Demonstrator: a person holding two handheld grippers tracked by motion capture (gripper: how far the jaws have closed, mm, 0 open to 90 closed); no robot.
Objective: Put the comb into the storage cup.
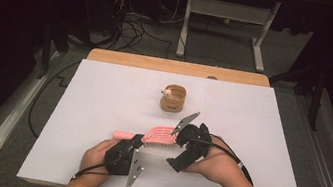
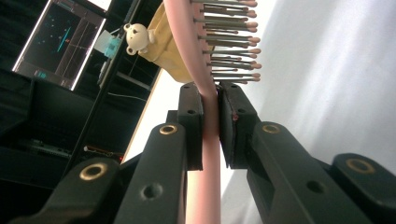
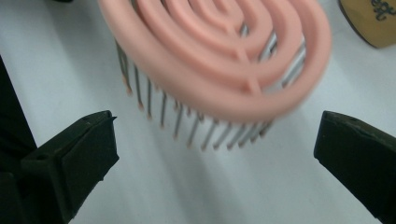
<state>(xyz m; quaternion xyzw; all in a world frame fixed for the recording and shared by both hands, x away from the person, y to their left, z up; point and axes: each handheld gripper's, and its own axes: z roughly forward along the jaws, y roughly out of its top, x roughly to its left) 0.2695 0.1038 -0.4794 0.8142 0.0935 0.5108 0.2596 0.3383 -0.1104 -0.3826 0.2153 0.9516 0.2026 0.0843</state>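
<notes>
A pink hairbrush (image 1: pixel 158 135) with metal bristles hovers just over the white table, head pointing right. My left gripper (image 1: pixel 136 142) is shut on its neck, the pink handle (image 2: pixel 208 140) clamped between both pads just below the bristles (image 2: pixel 229 42). The handle end (image 1: pixel 122 134) sticks out to the left. My right gripper (image 1: pixel 178 141) stands open at the brush head, its jaws spread wide on either side of the vented pink head (image 3: pixel 219 51) without touching it. A small tan wooden cup (image 1: pixel 174 98) with a little bear figure (image 1: pixel 167 92) on its rim stands farther back.
A white sheet (image 1: pixel 103 93) covers the table, with a wooden edge (image 1: pixel 178 67) at the far side. Beyond it are a desk frame (image 1: pixel 226 22) and loose cables (image 1: pixel 134 27) on the floor. A lit monitor (image 2: pixel 60 42) appears in the left gripper view.
</notes>
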